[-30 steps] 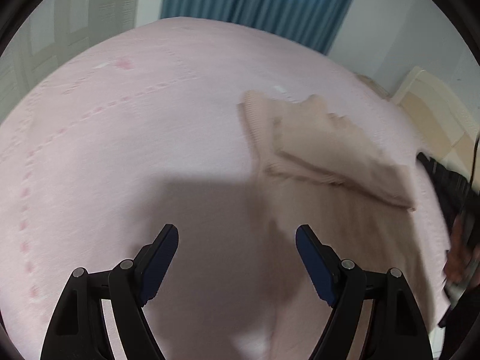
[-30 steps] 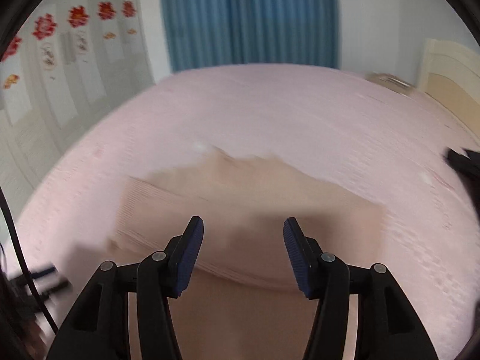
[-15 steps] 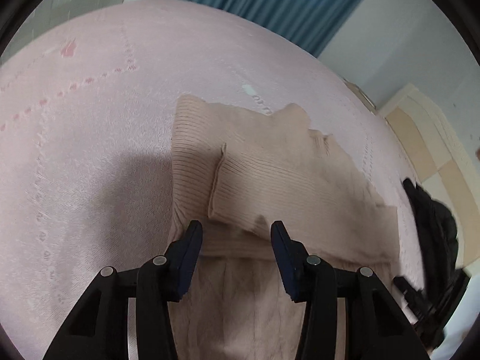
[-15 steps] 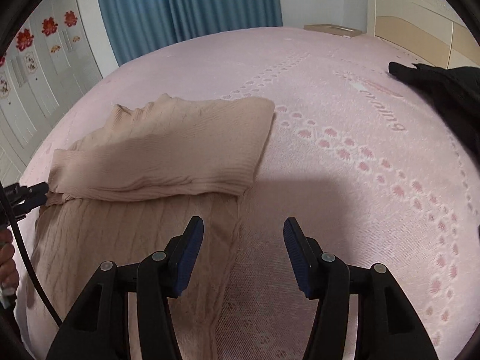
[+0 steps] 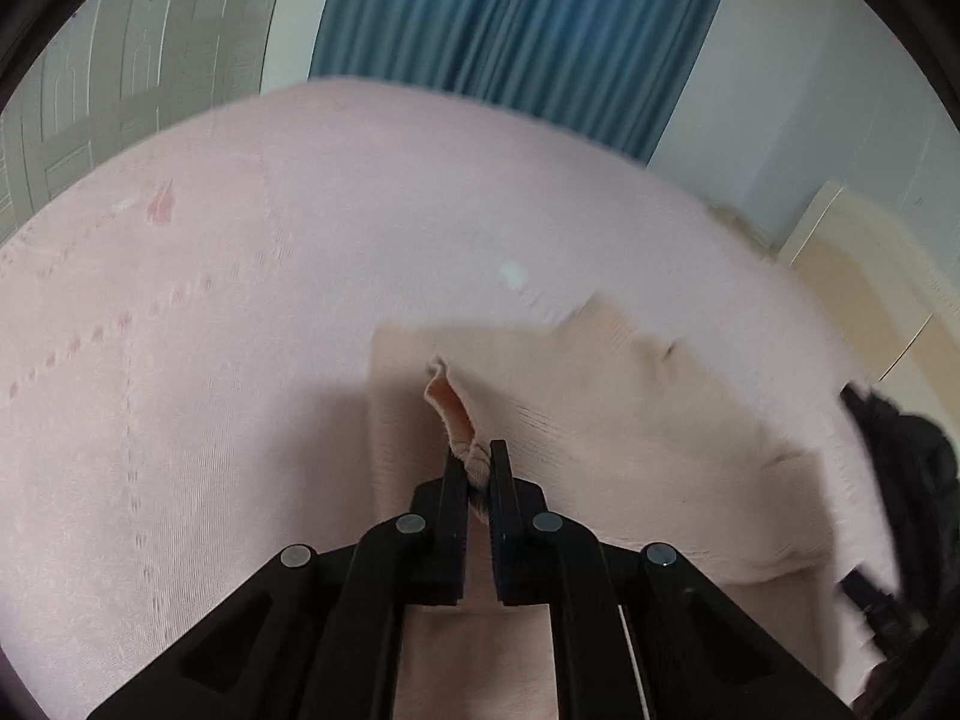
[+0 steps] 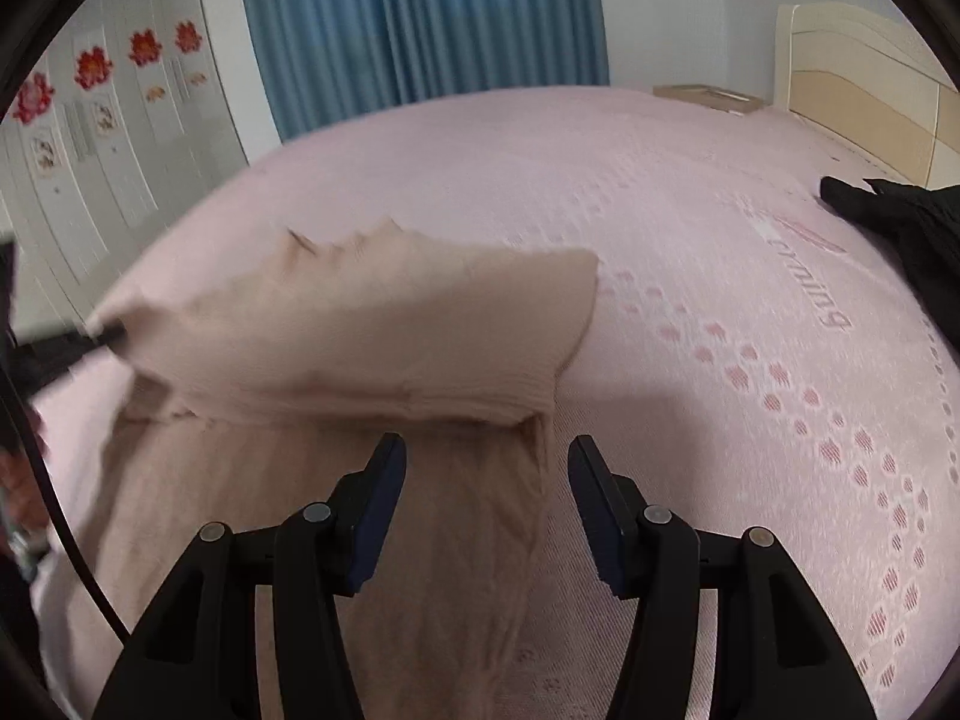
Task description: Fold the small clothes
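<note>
On a pink bedspread (image 6: 690, 228) lies a beige knit sweater (image 6: 372, 324), its cuff pinched in the left gripper (image 5: 478, 468), while the right gripper (image 6: 486, 450) hovers half-open over its edge, gripping nothing.

The sweater (image 6: 372, 324) is beige with a ribbed knit. The bedspread (image 6: 690, 276) is pale pink with darker pink flower motifs. The curtain (image 6: 420, 24) is blue; red flower stickers (image 6: 93, 67) dot white wardrobe doors (image 6: 120, 138).
</note>
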Demonstrator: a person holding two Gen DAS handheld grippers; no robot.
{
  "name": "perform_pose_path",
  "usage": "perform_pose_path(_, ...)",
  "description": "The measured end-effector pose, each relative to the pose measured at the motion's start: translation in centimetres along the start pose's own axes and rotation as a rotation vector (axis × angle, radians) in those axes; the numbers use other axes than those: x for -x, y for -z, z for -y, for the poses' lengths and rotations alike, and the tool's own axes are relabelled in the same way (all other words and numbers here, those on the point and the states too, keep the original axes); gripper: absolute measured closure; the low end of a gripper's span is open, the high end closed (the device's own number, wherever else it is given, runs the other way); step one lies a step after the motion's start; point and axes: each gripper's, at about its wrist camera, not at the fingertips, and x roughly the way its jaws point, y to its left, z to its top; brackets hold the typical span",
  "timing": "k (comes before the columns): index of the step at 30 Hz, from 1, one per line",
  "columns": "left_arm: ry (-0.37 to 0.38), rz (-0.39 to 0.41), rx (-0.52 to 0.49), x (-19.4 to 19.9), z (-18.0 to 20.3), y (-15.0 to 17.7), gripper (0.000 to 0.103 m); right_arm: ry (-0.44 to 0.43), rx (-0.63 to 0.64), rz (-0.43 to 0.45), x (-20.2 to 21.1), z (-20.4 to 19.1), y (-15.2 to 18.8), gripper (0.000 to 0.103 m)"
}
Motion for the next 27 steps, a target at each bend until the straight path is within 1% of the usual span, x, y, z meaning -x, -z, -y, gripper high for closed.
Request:
perform_pose_path(2,-0.016,-0.006,0.004,-0.5,-0.6,0.9,0.095,-0.012,-0.03,0.006,-0.5,0.3,-0.8,0.046)
perform_pose_path(3,-0.023,-0.004,0.013,-0.6,-1.0,1.1,0.091,-0.003,-0.038,0.006,-0.8,0.4,-1.2,0.046)
perform_pose_path(5,-0.049,0.0,0.051,-0.7,-1.7,1.4,0.09,0.032,-0.051,0.003,-1.9,0.7,-2.1,0.046)
perform_pose_path(6,-0.045,0.008,0.064,-0.8,-1.8,1.5,0.084,0.042,-0.053,0.004,-2.3,0.8,-2.4,0.046)
perform_pose_path(7,-0.054,0.014,0.065,-0.8,-2.0,1.4,0.08,0.052,-0.053,0.005,-2.8,0.8,-2.8,0.046)
perform_pose_path(8,-0.074,0.017,0.054,-1.0,-2.1,1.6,0.076,0.072,-0.052,0.001,-3.4,0.9,-3.2,0.046)
perform_pose_path(11,-0.091,0.019,0.036,-1.3,-2.2,2.4,0.072,0.127,-0.083,-0.032,-5.3,1.4,-3.6,0.047)
perform_pose_path(13,-0.115,0.031,0.014,-1.1,-2.0,2.4,0.069,0.138,-0.124,-0.048,-6.3,2.0,-3.4,0.047)
perform_pose_path(15,-0.159,0.035,-0.015,-1.4,-1.3,2.7,0.063,0.136,-0.123,-0.054,-7.0,2.1,-2.8,0.047)
perform_pose_path(19,-0.215,0.026,-0.079,-1.8,-0.1,2.8,0.062,0.135,-0.123,-0.061,-7.5,2.3,-2.3,0.047)
perform_pose_path(23,-0.224,0.021,-0.089,-2.1,-0.1,2.9,0.062,0.171,-0.068,-0.071,-8.0,1.4,-2.1,0.047)
perform_pose_path(27,-0.224,0.02,-0.089,-1.9,0.0,2.9,0.062,0.161,-0.078,-0.071,-8.0,1.6,-2.0,0.047)
